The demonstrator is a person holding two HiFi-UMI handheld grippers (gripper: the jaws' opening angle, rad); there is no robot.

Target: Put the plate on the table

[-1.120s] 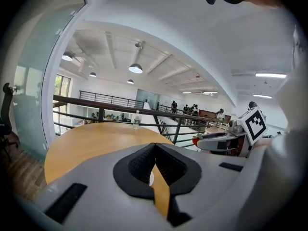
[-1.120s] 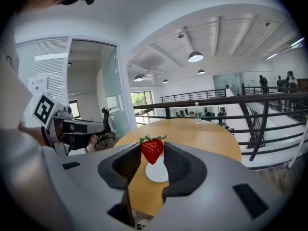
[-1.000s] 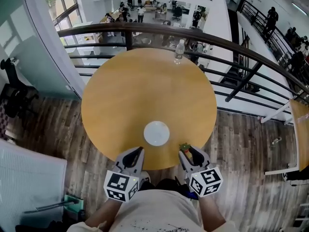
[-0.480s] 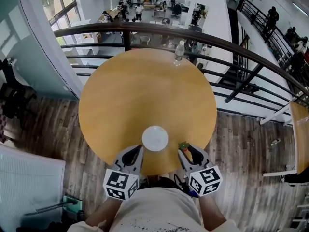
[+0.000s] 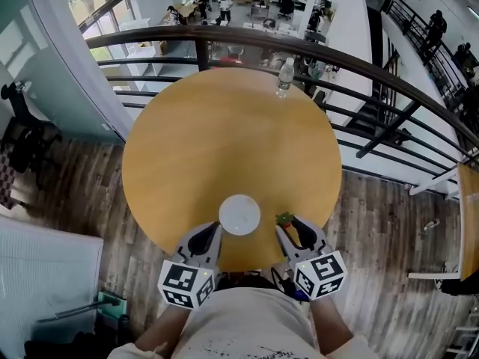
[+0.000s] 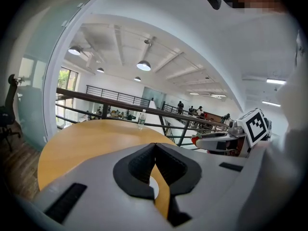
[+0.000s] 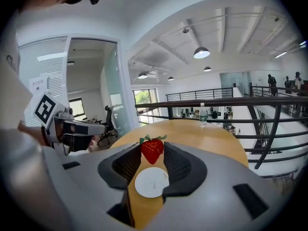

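Observation:
A small white round plate (image 5: pixel 239 215) lies flat on the round wooden table (image 5: pixel 224 140), near its front edge. My left gripper (image 5: pixel 211 234) hovers just left of and behind the plate, its jaws shut with the tips touching and nothing between them (image 6: pixel 154 147). My right gripper (image 5: pixel 289 227) is just right of the plate, shut on a red strawberry (image 7: pixel 152 150) with green leaves (image 5: pixel 285 219). In the right gripper view the plate (image 7: pixel 151 182) shows below the berry, between the jaws. A sliver of the plate (image 6: pixel 153 187) shows under the left jaws.
A clear water bottle (image 5: pixel 284 75) stands at the table's far edge, by a dark metal railing (image 5: pixel 374 73) with a drop to a lower floor behind. Wooden floor surrounds the table; another table's edge (image 5: pixel 470 200) is at the right.
The head view has shifted a little. The plate, both grippers and the strawberry keep their places relative to the table.

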